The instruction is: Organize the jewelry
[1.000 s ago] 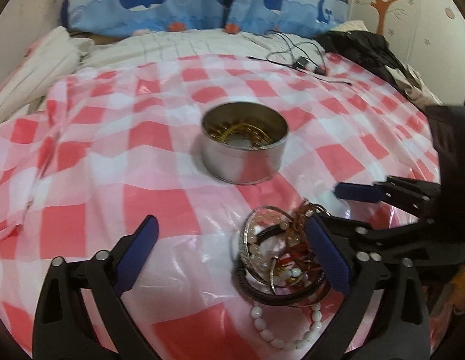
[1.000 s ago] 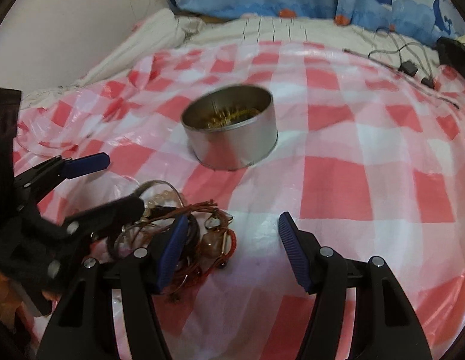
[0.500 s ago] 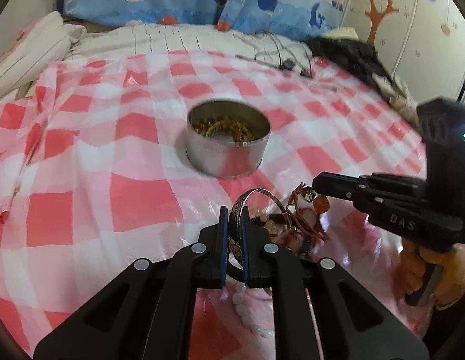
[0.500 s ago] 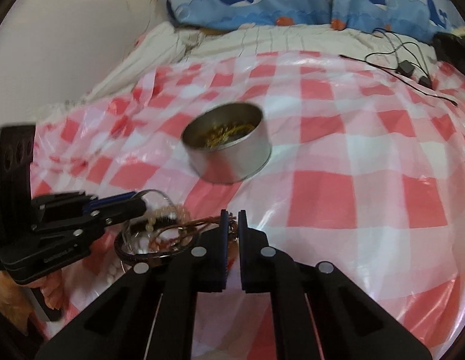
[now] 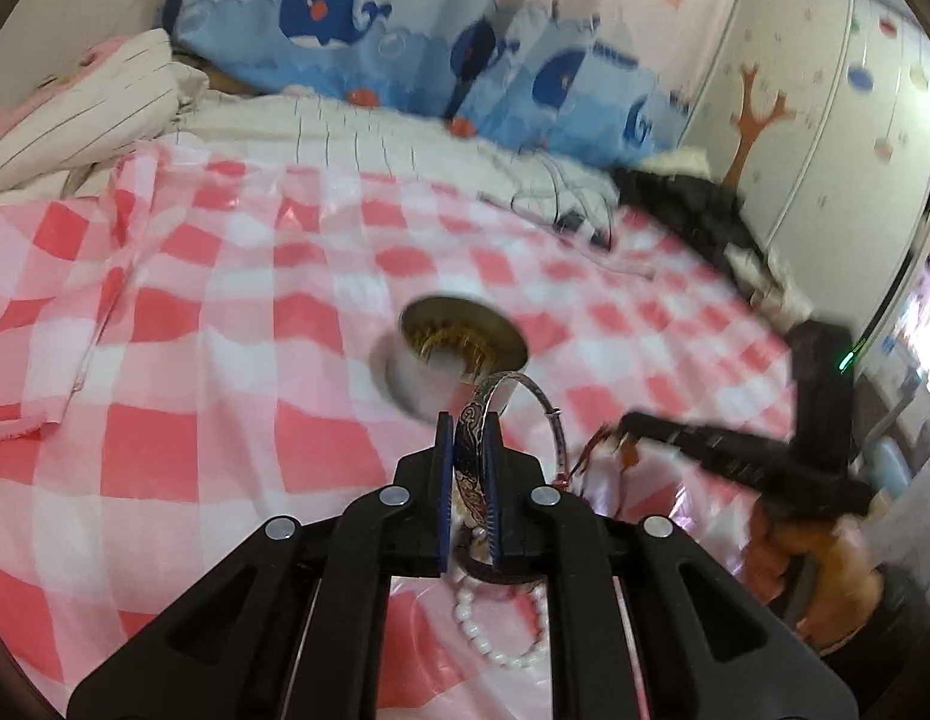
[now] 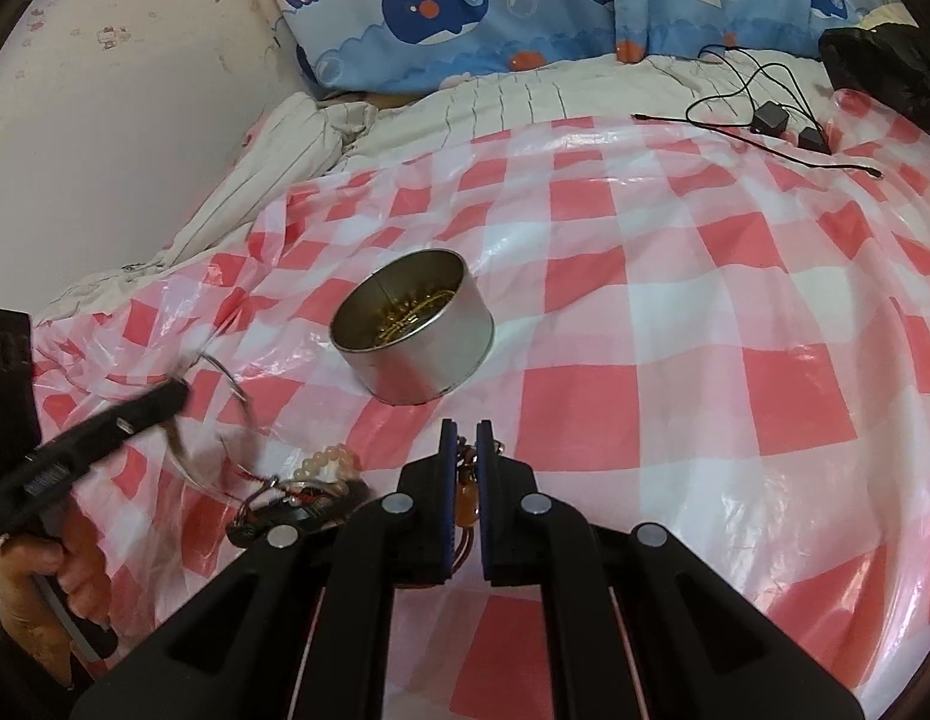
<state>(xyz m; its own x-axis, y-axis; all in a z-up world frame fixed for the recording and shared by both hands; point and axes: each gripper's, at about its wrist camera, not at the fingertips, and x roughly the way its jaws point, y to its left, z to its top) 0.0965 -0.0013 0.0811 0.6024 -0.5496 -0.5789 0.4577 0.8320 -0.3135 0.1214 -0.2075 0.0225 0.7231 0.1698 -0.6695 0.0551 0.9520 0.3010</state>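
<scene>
Silver bangle [image 5: 472, 450]: pinched by left gripper [image 5: 470, 438], lifted, blurred.
Right gripper [image 6: 465, 438]: clamped on what looks like an amber-bead cord [image 6: 467, 501].
Tin [image 6: 412, 337]: on checked cloth [image 6: 675, 324].

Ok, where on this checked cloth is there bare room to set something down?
Free: the wide stretch right of the tin, reaching back towards the black cables. Crowded: the jewelry pile in front of the tin, where the left gripper and right gripper work.

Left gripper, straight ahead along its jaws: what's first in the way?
Probably the round tin: it sits just beyond the silver bangle that the left gripper holds. Depth is unclear in this blurred fisheye view, so it might meet the checked cloth short of it.
</scene>
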